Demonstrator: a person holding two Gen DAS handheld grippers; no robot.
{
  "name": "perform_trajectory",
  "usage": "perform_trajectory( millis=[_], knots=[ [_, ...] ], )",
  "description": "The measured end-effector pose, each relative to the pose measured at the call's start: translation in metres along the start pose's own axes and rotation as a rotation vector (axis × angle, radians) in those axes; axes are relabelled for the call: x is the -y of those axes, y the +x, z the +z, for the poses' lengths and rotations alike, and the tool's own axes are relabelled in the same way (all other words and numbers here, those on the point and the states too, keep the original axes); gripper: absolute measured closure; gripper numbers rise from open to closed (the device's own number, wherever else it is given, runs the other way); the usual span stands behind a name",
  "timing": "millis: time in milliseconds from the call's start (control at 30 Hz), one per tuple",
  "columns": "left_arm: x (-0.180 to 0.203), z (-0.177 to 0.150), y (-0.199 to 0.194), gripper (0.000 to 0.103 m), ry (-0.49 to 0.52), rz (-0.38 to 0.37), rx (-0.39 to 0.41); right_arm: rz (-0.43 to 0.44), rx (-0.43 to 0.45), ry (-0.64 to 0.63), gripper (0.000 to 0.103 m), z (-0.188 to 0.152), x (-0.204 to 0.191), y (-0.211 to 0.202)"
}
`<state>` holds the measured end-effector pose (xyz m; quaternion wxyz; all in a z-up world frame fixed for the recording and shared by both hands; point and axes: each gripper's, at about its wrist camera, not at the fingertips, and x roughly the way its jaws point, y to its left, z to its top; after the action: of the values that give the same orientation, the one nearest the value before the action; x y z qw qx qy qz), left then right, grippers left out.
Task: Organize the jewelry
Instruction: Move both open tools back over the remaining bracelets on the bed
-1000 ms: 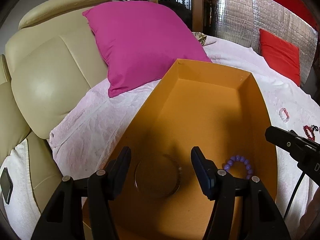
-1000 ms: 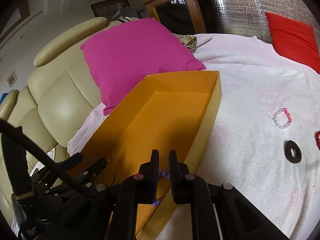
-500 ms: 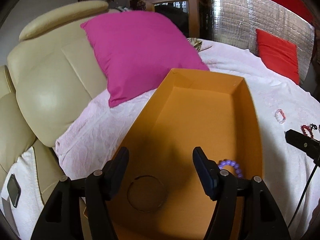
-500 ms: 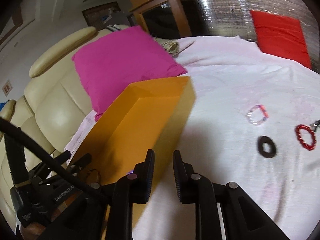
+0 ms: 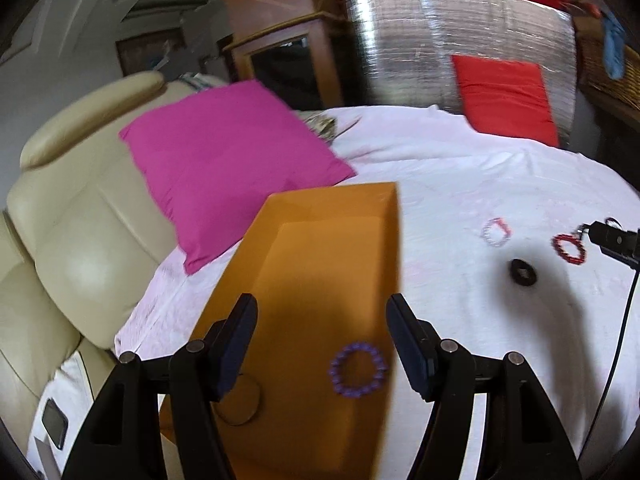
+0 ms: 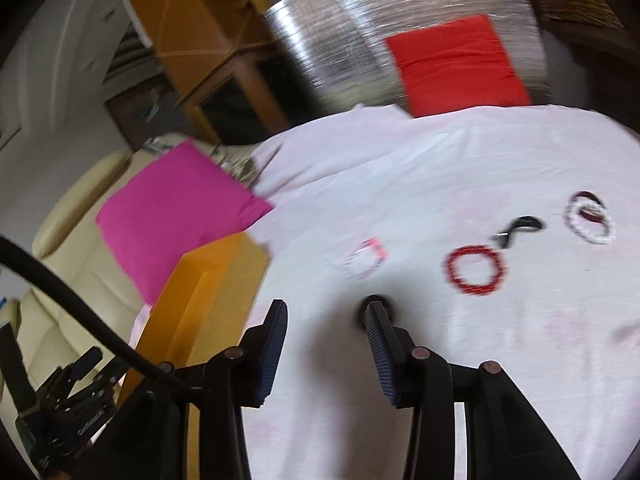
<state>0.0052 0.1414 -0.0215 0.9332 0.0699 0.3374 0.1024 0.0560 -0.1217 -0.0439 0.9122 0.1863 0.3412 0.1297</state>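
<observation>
An orange box [image 5: 320, 248] lies on the white bedsheet; a purple bead bracelet [image 5: 358, 369] and a thin bangle [image 5: 240, 404] lie inside. My left gripper [image 5: 322, 334] is open and empty above the box's near end. My right gripper [image 6: 326, 326] is open and empty over the sheet, right of the box [image 6: 200, 300]. A black ring [image 6: 378, 304] sits just past its right fingertip. Beyond lie a pink-white bracelet [image 6: 366, 260], a red bead bracelet [image 6: 476, 270], a black clip [image 6: 520, 228] and a white bracelet [image 6: 588, 218].
A magenta pillow [image 5: 224, 160] leans on the cream leather headboard [image 5: 80, 220] left of the box. A red pillow [image 5: 504, 100] stands against a silver foil panel at the back. A phone [image 5: 54, 428] lies at the lower left.
My right gripper left the box, swung right over the sheet and opened; the purple bracelet it carried now lies in the box. My left gripper lifted and drew back.
</observation>
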Motion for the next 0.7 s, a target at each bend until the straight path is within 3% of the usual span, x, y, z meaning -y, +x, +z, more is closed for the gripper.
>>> perform_trajectory(
  millis=[400,700],
  knots=[
    [0.08,0.021,-0.037,0.035,0.134,-0.057,0.063,-0.073,0.075,0.156,0.058,0.018,0.098,-0.06],
    [0.139,0.03,-0.042,0.035,0.208,-0.11,0.077,-0.135,0.108,0.196,0.058,0.021,0.147,-0.089]
  ],
)
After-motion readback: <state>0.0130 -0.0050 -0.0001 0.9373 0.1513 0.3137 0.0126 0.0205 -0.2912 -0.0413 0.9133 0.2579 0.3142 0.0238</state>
